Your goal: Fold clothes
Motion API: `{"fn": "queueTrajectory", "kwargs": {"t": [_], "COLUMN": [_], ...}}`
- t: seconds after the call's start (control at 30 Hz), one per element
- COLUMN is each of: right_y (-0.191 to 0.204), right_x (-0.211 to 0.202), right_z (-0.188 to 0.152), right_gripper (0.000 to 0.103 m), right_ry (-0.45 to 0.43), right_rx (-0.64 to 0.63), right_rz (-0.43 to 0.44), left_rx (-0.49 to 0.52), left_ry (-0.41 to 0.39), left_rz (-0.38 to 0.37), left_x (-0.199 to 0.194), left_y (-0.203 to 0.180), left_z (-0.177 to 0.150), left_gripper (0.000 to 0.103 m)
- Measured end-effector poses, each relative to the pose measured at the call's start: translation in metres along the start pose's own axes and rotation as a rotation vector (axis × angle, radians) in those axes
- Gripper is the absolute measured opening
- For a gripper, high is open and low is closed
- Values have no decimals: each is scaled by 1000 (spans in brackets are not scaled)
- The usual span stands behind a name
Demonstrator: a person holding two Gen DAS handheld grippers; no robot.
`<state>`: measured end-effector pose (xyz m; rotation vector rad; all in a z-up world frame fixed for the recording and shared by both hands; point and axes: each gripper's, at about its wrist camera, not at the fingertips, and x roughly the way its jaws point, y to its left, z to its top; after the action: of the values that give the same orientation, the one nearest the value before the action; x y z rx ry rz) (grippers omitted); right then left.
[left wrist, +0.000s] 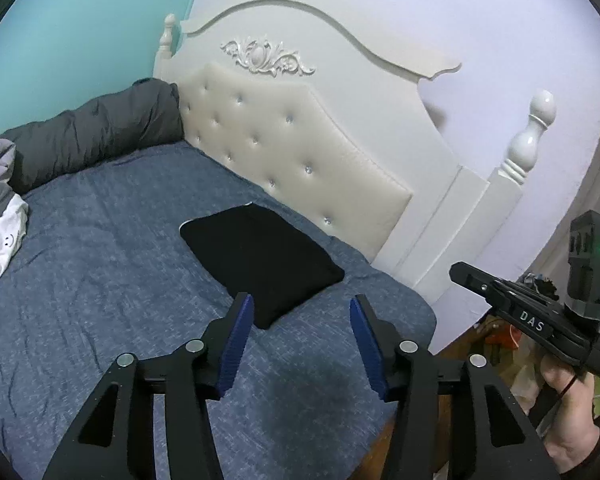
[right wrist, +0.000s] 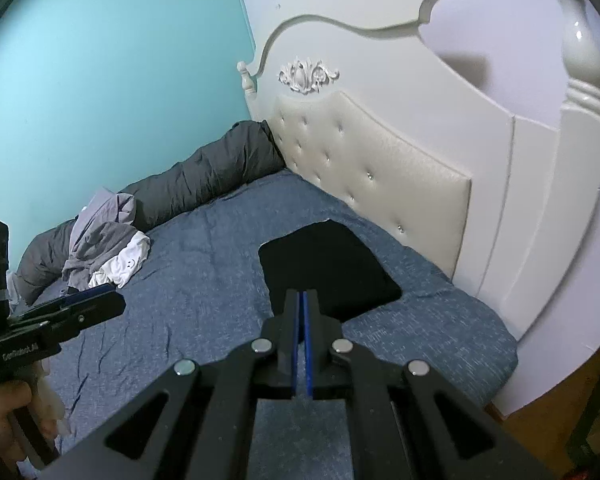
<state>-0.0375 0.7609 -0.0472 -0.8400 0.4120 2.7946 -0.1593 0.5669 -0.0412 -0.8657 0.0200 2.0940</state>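
Observation:
A black garment (left wrist: 260, 264) lies folded into a flat rectangle on the blue bedspread (left wrist: 100, 280), close to the headboard. My left gripper (left wrist: 302, 312) hovers just short of its near corner, open, with nothing between the blue pads (left wrist: 236, 336). In the right wrist view the same black garment (right wrist: 328, 268) sits right beyond my right gripper (right wrist: 303, 294), which is shut and empty above the bed. A heap of unfolded clothes (right wrist: 108, 252), grey with a white smiley-print piece, lies at the far left; the clothes heap (left wrist: 0, 220) is cut off by the left wrist view's edge.
A white tufted headboard (left wrist: 300, 140) with a bedpost (left wrist: 528, 140) bounds the bed at the back right. A rolled dark grey duvet (left wrist: 92, 132) lies along the turquoise wall. The mattress edge (right wrist: 480, 360) drops off at the right. A hand (left wrist: 568, 400) holds the right gripper (left wrist: 460, 272).

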Motion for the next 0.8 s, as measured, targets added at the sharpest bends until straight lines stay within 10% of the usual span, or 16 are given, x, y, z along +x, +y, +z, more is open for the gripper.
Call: {"fn": "queueTrajectory", "kwargs": {"t": [0.43,0.8], "right_y": [32,48], "right_x": [-48,-80], "right_z": [-26,-43], "right_gripper": [4,44], "right_ry": [-18,-60], "right_rx": [8,2], "right_rz": [-9,-41], "left_rx": [32,64], "left_ry": [-25,-46], "left_rz": [2,24], "left_x": [-51,-79], "left_y": [-7,-10], "left_z": [-23,-38], "left_gripper": [66,73]}}
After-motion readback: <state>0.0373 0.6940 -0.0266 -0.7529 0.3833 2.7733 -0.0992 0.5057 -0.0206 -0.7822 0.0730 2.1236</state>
